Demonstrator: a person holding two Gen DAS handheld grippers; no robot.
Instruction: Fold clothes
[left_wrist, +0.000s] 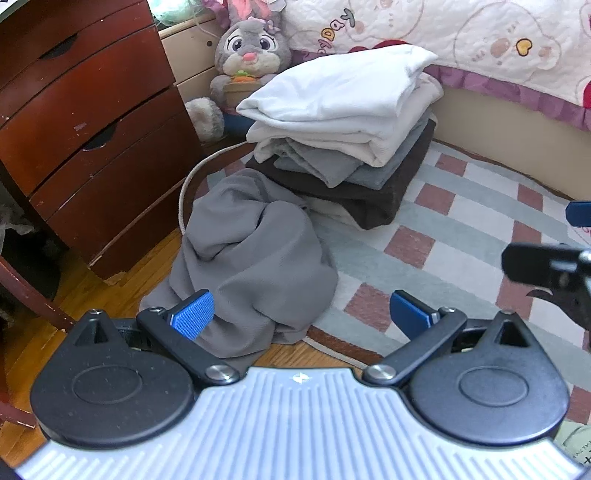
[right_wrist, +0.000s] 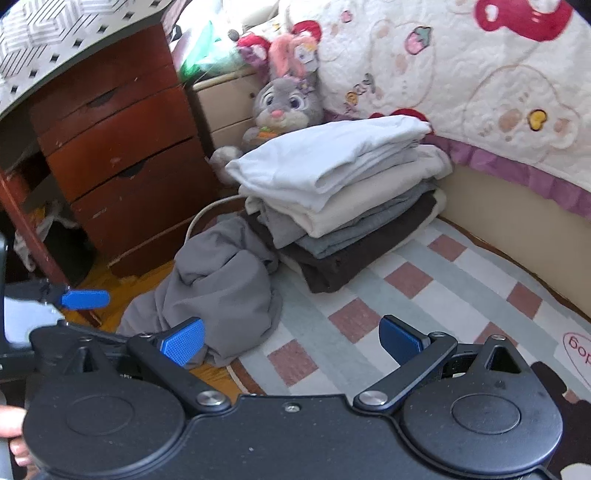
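The left gripper and the right gripper both hang with jaws spread wide and nothing between the blue pads, above the crumpled grey garment, which lies half on the checked rug, touching the front of the folded stack. Only the right wrist view shows fingertips at its lower left edge and the patterned cloth over the red-brown drawer unit beside the stack. Both show the plush rabbit behind it.

hidden: we lose the plush lower body behind the stack | cut: right gripper blurred at right edge
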